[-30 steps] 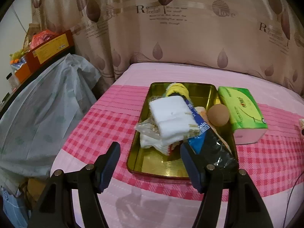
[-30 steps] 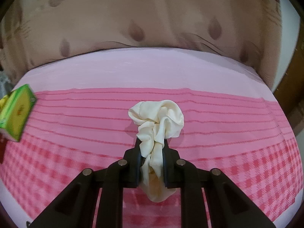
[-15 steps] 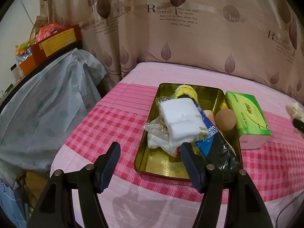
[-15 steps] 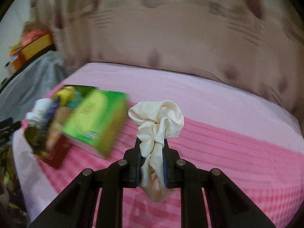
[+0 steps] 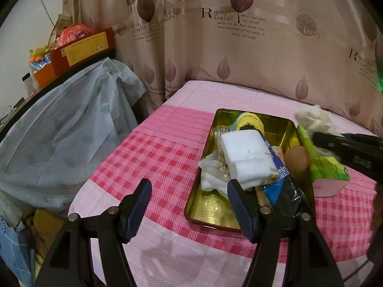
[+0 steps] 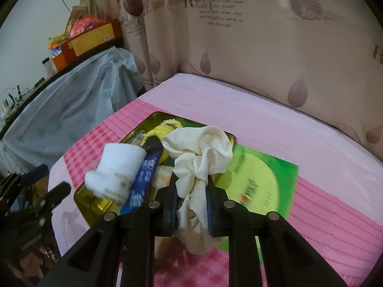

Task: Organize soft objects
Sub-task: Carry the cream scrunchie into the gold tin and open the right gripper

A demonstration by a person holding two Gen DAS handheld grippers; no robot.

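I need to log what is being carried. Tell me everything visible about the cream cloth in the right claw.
The crumpled cream fabric bundle looks soft, thin and slightly glossy. It is bunched into folds above the right claw, which is shut on its middle; a tail hangs below. It is held in the air over the green tissue pack, beside the gold metal tray.

left gripper gapes before the gold tray; a blurred, seemingly cream cloth hangs beyond.

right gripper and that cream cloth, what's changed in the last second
The right gripper, shut on the cream cloth, carried it from open bedspread leftward to above the tissue pack beside the gold tray. The left gripper stayed open by the tray; tray contents unchanged.
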